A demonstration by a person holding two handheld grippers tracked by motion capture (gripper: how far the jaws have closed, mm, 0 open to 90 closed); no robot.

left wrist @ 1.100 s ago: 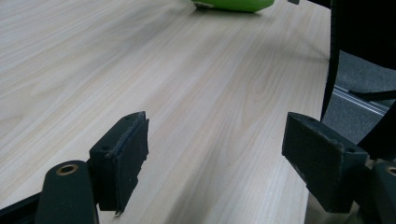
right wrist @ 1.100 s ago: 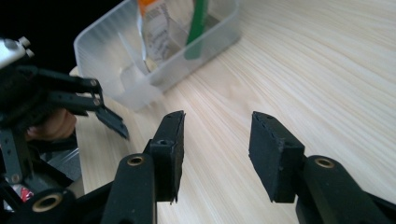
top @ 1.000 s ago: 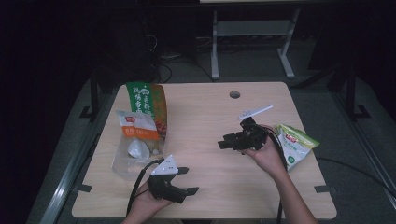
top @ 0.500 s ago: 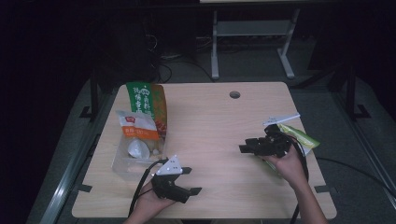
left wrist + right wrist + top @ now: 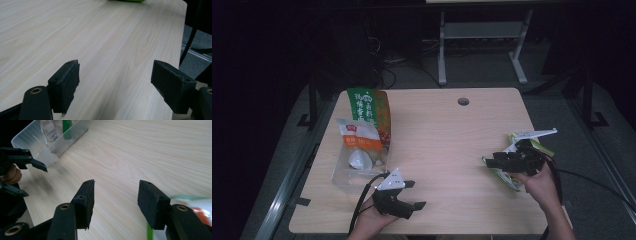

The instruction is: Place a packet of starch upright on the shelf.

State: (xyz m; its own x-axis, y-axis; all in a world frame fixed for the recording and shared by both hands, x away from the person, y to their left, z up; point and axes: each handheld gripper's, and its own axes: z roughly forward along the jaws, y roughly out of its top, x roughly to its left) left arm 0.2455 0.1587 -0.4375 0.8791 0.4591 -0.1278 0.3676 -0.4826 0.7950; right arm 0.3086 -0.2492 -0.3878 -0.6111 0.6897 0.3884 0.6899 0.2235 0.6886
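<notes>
A green and white snack bag (image 5: 506, 177) lies at the table's right edge, also seen blurred at the lower right of the right gripper view (image 5: 200, 207). My right gripper (image 5: 490, 160) hovers over this bag's left end, pointing left, open with nothing between its jaws (image 5: 115, 200). My left gripper (image 5: 418, 194) rests near the front edge, pointing right, open and empty (image 5: 117, 80). A clear plastic bin (image 5: 343, 181) at the left holds a tall green and orange bag (image 5: 369, 107) and a white and orange bag (image 5: 357, 137).
The light wood table (image 5: 447, 135) has a round cable hole (image 5: 463, 101) near its back edge. The clear bin (image 5: 30, 137) and the left gripper (image 5: 25, 160) appear far off in the right gripper view. A metal stand (image 5: 482, 45) is behind the table.
My right gripper has moved from the table's middle right toward the right edge and nearer the person, ending over the green and white bag. The left gripper has barely moved.
</notes>
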